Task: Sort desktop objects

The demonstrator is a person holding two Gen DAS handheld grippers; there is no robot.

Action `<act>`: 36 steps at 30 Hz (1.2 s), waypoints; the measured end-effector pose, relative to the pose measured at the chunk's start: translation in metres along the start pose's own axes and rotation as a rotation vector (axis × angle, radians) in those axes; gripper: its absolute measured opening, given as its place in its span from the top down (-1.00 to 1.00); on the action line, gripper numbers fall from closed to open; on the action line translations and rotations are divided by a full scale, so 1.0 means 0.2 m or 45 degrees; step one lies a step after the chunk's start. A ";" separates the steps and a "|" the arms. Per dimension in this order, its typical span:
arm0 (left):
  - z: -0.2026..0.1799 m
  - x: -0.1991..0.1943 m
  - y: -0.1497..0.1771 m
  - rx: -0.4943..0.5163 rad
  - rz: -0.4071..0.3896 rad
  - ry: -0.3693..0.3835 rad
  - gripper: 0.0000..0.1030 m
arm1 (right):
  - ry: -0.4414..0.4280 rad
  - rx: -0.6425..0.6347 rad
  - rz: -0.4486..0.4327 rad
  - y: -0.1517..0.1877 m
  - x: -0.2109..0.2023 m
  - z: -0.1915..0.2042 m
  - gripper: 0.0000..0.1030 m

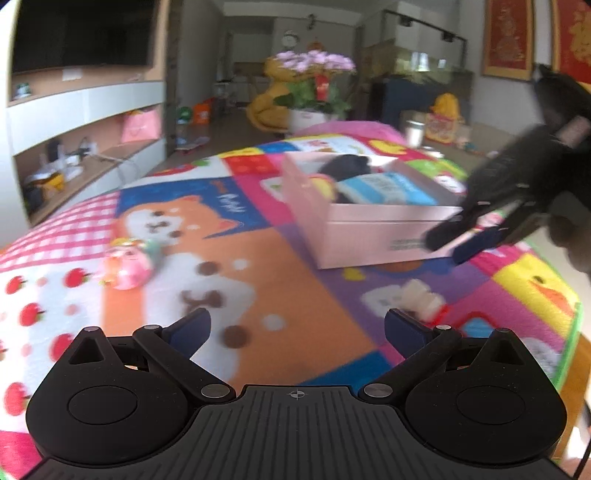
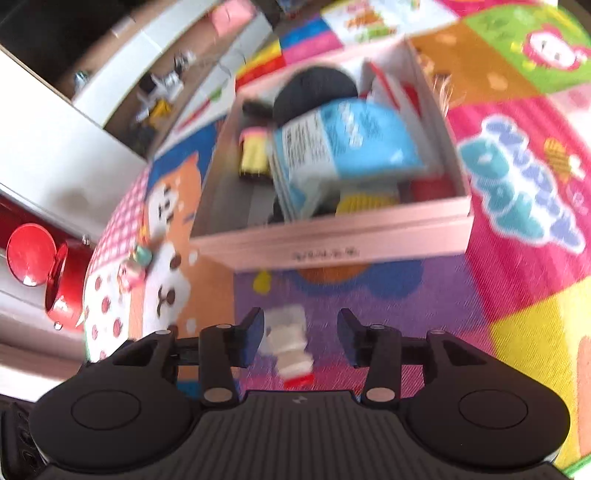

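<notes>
1. On the bright cartoon blanket [image 2: 517, 258] lies a small white bottle [image 2: 291, 343] with a red cap, on its side, between the right gripper [image 2: 301, 338] fingers, which are spread apart and not squeezing it.
2. Just past it sits a pink box [image 2: 332, 236] holding a blue and white packet [image 2: 347, 147]. Its writing is too blurry to read.
3. The left gripper [image 1: 297, 328] is wide apart, holding nothing.
4. A pink toy [image 1: 127, 267] lies far left.

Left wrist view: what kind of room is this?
Most likely a home living room. A wall-mounted TV over open shelving, a potted flowering plant and red framed hangings surround a table under a cartoon-print cloth.
</notes>
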State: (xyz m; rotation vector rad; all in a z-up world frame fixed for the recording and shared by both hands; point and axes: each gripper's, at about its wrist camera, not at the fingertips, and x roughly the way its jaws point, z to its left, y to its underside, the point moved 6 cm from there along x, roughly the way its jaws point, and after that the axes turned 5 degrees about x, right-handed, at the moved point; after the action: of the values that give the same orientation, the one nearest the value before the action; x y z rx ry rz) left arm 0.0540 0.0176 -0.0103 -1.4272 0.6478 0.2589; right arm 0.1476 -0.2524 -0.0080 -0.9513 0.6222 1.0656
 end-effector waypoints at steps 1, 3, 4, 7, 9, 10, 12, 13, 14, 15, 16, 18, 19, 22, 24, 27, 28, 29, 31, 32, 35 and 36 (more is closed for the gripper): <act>0.04 0.01 0.00 -0.014 0.000 -0.045 -0.99 | 0.027 -0.036 -0.067 0.01 -0.02 0.00 -0.02; 0.15 0.03 -0.01 -0.058 0.007 -0.153 -0.99 | 0.094 -0.117 -0.199 0.04 -0.04 -0.01 -0.24; 0.20 0.04 -0.01 -0.081 0.010 -0.208 -0.99 | 0.129 -0.163 -0.266 0.07 -0.07 -0.01 -0.37; 0.38 0.12 -0.04 -0.134 0.033 -0.356 -0.99 | 0.217 -0.288 -0.418 0.17 -0.11 -0.02 -0.63; 0.46 0.19 -0.07 -0.128 0.057 -0.429 -0.99 | 0.274 -0.357 -0.507 0.25 -0.11 -0.02 -0.72; 0.49 0.22 -0.08 -0.117 0.066 -0.454 -0.99 | 0.304 -0.385 -0.544 0.29 -0.10 -0.02 -0.75; 0.53 0.27 -0.11 -0.098 0.079 -0.479 -0.99 | 0.345 -0.421 -0.584 0.36 -0.08 -0.02 -0.85; 0.54 0.29 -0.12 -0.090 0.081 -0.484 -0.98 | 0.368 -0.443 -0.604 0.40 -0.06 -0.02 -0.94; 0.55 0.31 -0.14 -0.078 0.083 -0.493 -0.98 | 0.388 -0.464 -0.622 0.43 -0.05 -0.03 -0.97; 0.55 0.32 -0.14 -0.068 0.081 -0.501 -0.95 | 0.404 -0.481 -0.635 0.45 -0.04 -0.03 -0.98; 0.55 0.32 -0.15 -0.060 0.079 -0.510 -0.92 | 0.423 -0.503 -0.648 0.48 -0.03 -0.03 -0.99; 0.56 0.35 -0.17 -0.056 0.089 -0.517 -0.69 | 0.454 -0.537 -0.654 0.51 0.00 -0.03 -1.00; 0.56 0.36 -0.17 -0.056 0.098 -0.514 -0.63 | 0.444 -0.550 -0.653 0.51 0.00 -0.03 -1.00; 0.55 0.38 -0.16 -0.049 0.115 -0.496 -0.42 | 0.408 -0.534 -0.680 0.51 0.00 -0.03 -1.00; 0.54 0.39 -0.15 -0.037 0.121 -0.484 -0.10 | 0.406 -0.509 -0.626 0.49 0.03 -0.04 -1.00; 0.51 0.37 -0.15 -0.035 0.098 -0.447 -0.07 | 0.408 -0.436 -0.591 0.47 0.05 -0.08 -1.00; 0.48 0.35 -0.15 -0.036 0.092 -0.420 -0.06 | 0.409 -0.408 -0.586 0.46 0.05 -0.09 -1.00; 0.44 0.33 -0.15 -0.034 0.084 -0.383 -0.06 | 0.408 -0.392 -0.586 0.46 0.05 -0.10 -1.00; 0.34 0.27 -0.14 -0.013 0.066 -0.283 -0.05 | 0.407 -0.377 -0.586 0.47 0.05 -0.11 -1.00; 0.27 0.24 -0.13 0.011 0.058 -0.221 -0.05 | 0.409 -0.378 -0.585 0.47 0.05 -0.11 -1.00; 0.09 0.15 -0.10 0.064 0.048 -0.064 -0.04 | 0.414 -0.385 -0.586 0.47 0.05 -0.11 -1.00; 0.03 0.13 -0.08 0.075 0.050 -0.007 -0.04 | 0.414 -0.383 -0.585 0.47 0.05 -0.11 -1.00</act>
State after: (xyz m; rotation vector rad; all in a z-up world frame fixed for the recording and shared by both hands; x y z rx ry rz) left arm 0.0846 0.0149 -0.0111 -1.3581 0.6743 0.2728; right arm 0.0644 -0.2509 -0.0580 -1.4678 0.4774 0.6035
